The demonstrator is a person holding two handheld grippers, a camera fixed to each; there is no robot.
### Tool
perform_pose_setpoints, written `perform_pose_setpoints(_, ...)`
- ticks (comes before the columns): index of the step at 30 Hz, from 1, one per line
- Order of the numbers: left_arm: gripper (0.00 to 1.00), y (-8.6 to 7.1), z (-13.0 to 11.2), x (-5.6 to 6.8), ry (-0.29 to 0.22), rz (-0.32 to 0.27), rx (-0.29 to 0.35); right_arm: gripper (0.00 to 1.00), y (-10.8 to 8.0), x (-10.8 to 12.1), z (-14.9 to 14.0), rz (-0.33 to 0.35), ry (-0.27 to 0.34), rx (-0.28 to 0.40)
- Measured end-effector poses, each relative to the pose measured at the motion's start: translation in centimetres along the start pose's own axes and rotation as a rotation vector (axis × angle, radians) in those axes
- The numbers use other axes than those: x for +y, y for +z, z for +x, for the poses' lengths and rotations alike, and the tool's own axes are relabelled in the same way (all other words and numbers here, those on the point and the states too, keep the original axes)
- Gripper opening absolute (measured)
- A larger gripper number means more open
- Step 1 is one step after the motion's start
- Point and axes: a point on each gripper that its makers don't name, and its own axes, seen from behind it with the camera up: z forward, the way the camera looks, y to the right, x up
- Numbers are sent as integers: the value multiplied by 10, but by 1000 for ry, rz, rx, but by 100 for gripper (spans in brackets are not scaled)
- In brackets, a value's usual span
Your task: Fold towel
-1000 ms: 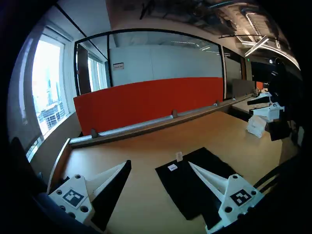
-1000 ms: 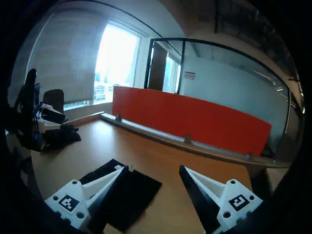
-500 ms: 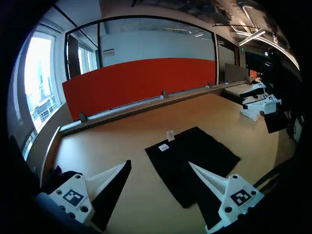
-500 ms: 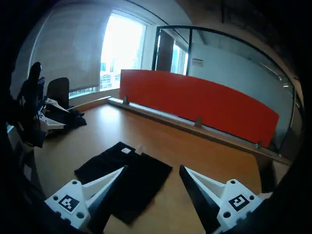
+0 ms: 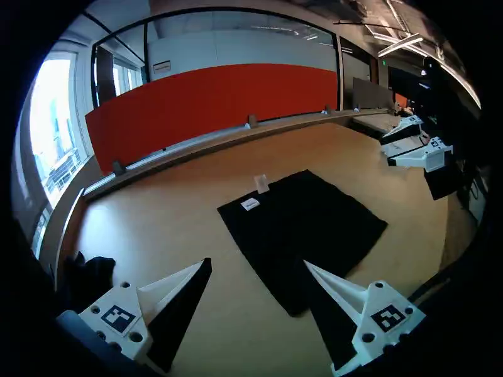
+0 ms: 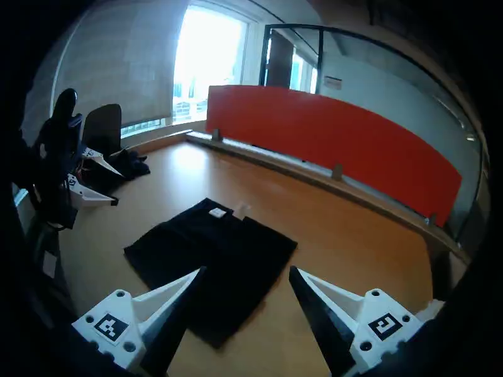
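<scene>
1. Towel [image 5: 308, 226] [image 6: 214, 257]: black matte cloth, roughly rectangular, lying flat on the table ahead of both grippers. A white label [image 5: 250, 203] and a small upright tag [image 5: 261, 183] sit at its far edge.
2. Left gripper [image 5: 256, 262]: white pointed fingers with dark inner faces, spread wide, holding nothing, by the towel's near edge.
3. Right gripper [image 6: 247, 270]: same build, fingers wide apart, empty, over the towel's near side.
4. Table [image 5: 157, 213]: smooth tan wood.
5. Partition [image 5: 207, 100]: flat red panel along the table's far edge.
6. Crumpled cloth [image 5: 88, 276]: dark bundle near the table's corner, well apart from the towel.
</scene>
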Motion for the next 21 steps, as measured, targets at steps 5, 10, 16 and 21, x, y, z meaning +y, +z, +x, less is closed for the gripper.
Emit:
perform_pose_setpoints(5,98,9,-18,7,7,-22,-37,100,10,-7,-23,17,3,-44)
perform_pose_setpoints(10,98,17,-37,16,26,-49,-77,100,18,-16,-47,35,3,-92)
perform_pose_setpoints(16,97,26,-56,27,20,-85,-117,100,26,-26,-78,59,14,-153)
perform_pose_setpoints(21,97,33,-72,34,27,-107,-150,100,29,-31,-99,75,23,-193)
